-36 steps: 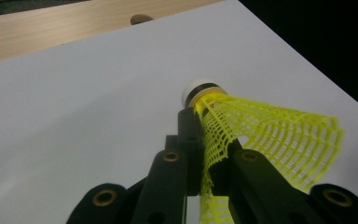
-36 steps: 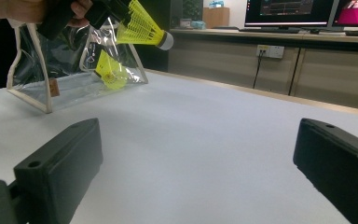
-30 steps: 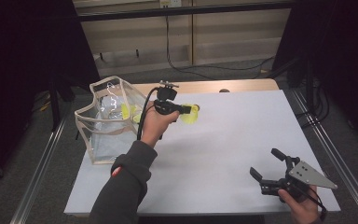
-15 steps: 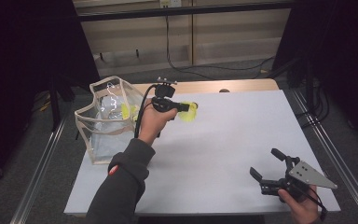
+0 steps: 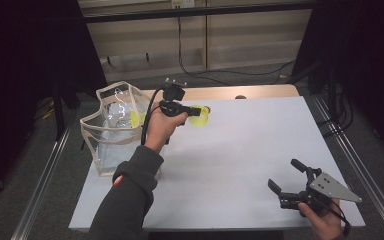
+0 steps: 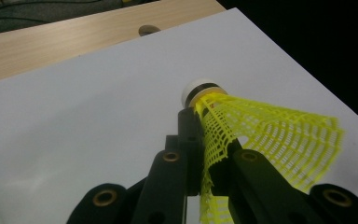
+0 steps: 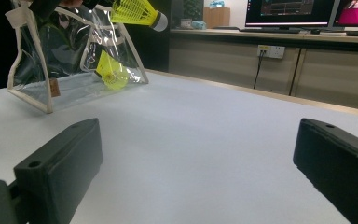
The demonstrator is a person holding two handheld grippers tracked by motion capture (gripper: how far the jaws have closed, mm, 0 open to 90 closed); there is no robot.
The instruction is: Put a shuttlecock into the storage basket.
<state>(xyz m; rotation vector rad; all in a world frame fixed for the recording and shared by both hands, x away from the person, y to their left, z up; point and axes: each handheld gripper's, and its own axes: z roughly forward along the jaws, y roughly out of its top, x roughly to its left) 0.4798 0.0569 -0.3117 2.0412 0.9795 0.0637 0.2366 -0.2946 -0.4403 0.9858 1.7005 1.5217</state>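
Risk assessment: the left gripper holds the yellow shuttlecock by its thin mesh skirt, not by the cork. In the left gripper view the skirt is pinched and buckled between the black fingers, with the white cork projecting past the tips. The mesh is likely to deform further or slide out if the hand swings or tilts sharply, and the shuttlecock would then drop onto the white counter short of the clear plastic bag.

A second hazard is the bag itself: its walls are soft and its mouth stands open unsupported just beside the left hand. A low approach could catch the rim and fold or tip the bag, which already contains another yellow shuttlecock.

Finger state: the left fingers are clenched on the shuttlecock skirt, held above the counter near the bag's far corner. The right gripper rests at the near right of the counter, its fingers spread wide, released, holding nothing.
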